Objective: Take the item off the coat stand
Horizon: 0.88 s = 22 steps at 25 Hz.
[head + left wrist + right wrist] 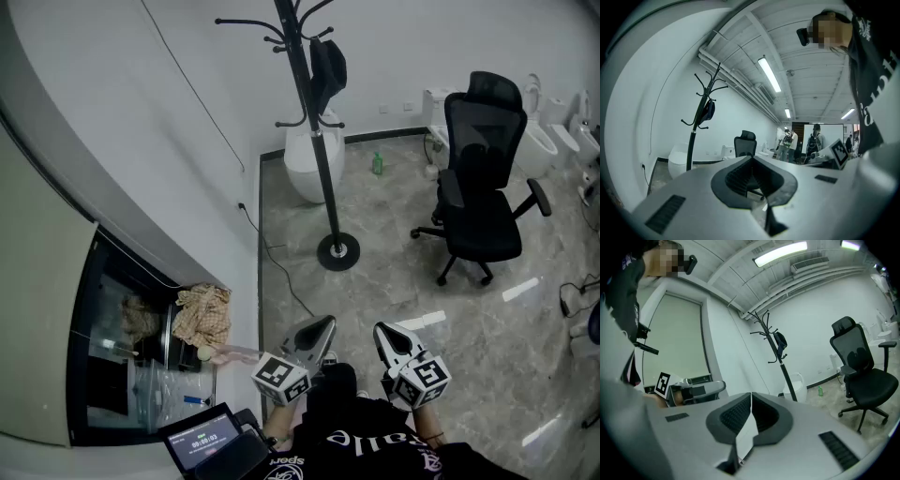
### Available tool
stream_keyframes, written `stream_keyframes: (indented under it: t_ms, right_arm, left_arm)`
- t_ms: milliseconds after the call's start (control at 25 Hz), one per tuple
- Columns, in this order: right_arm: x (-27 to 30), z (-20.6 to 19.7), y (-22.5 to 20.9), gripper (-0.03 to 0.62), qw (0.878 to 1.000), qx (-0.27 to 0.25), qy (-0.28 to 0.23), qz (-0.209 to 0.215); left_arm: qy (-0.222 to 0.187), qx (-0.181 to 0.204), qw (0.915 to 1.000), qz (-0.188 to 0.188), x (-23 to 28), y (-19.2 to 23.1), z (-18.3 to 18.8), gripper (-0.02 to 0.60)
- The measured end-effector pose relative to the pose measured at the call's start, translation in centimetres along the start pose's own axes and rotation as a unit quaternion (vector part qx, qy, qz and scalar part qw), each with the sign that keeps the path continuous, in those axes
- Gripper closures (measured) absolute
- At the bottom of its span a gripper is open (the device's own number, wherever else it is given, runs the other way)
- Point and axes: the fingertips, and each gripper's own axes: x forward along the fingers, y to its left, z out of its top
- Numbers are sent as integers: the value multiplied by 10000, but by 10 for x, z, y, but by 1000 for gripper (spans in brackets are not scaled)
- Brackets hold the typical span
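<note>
A black coat stand (314, 141) rises from a round base on the marble floor, far ahead of me. A dark cap (328, 67) hangs from one of its upper hooks; the same cap (707, 110) shows in the left gripper view and the cap (780, 341) in the right gripper view. My left gripper (326, 323) and right gripper (380, 330) are held close to my body, side by side, well short of the stand. Both are shut with nothing between the jaws.
A black office chair (480, 178) stands right of the stand. A white round bin (309, 164) and a green bottle (378, 164) sit by the far wall. A cable (277, 267) trails over the floor. A dark shelf unit (141, 347) with cloth lies left.
</note>
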Motion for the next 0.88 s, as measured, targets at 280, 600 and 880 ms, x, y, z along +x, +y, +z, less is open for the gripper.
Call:
stream_keyframes:
  t_ms: [280,600,880]
  right_arm:
    - [26,3,-29,576,9999,79,-2,-118]
    - [93,32,-87,576,9997,-18,10,-240]
    - [178,73,-137,576,9994,-114,-67,-332]
  left_arm:
    - [68,199,9998,-58,34,26,4,571]
    - [-36,292,9993,-226,117,92,21,571]
    - [-151,334,9987,-341,183,168,65,571]
